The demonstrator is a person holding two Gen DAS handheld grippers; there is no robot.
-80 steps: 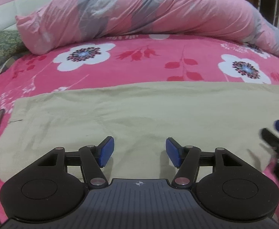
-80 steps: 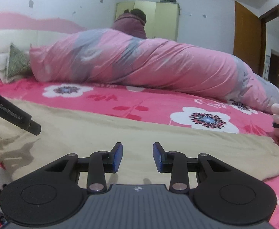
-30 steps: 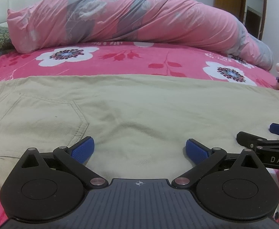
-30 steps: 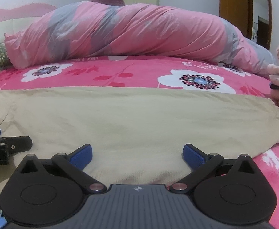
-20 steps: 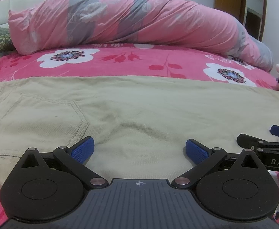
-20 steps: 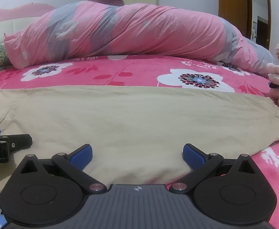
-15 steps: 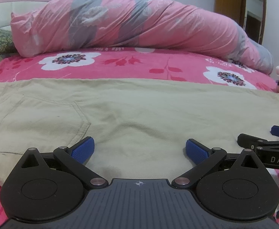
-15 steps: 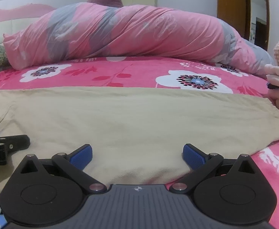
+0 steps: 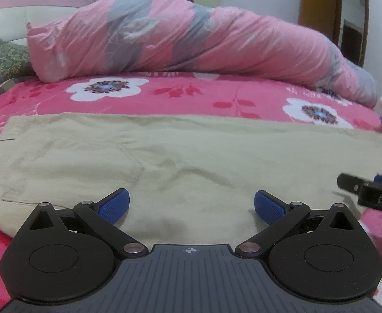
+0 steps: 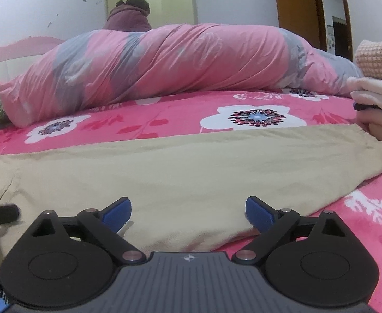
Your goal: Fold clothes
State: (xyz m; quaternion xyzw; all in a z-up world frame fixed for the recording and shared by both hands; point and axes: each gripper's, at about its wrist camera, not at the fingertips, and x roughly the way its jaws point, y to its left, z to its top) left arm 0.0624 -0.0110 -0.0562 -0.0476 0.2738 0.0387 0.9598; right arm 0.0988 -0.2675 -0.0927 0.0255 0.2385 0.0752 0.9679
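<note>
Reading "DAS" on the right tongs point(image 9: 373, 195) body at the left view's right edge; rest cut off. Left tongs point(image 9: 191, 206) jaws spread wide, low over the khaki trousers' point(image 9: 191, 151) near edge, holding nothing. Right tongs likewise wide apart over the near hem. Trousers lie flat across the pink floral bedsheet point(image 10: 165, 120), back pocket point(image 9: 81, 167) left; rolled duvet point(image 9: 178, 39) behind.

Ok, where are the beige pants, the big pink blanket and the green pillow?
beige pants point(image 9: 191, 156), left wrist view, middle of the fabric.
pink blanket point(image 10: 178, 65), right wrist view, middle of the roll.
green pillow point(image 9: 5, 57), left wrist view, its patterned face.
</note>
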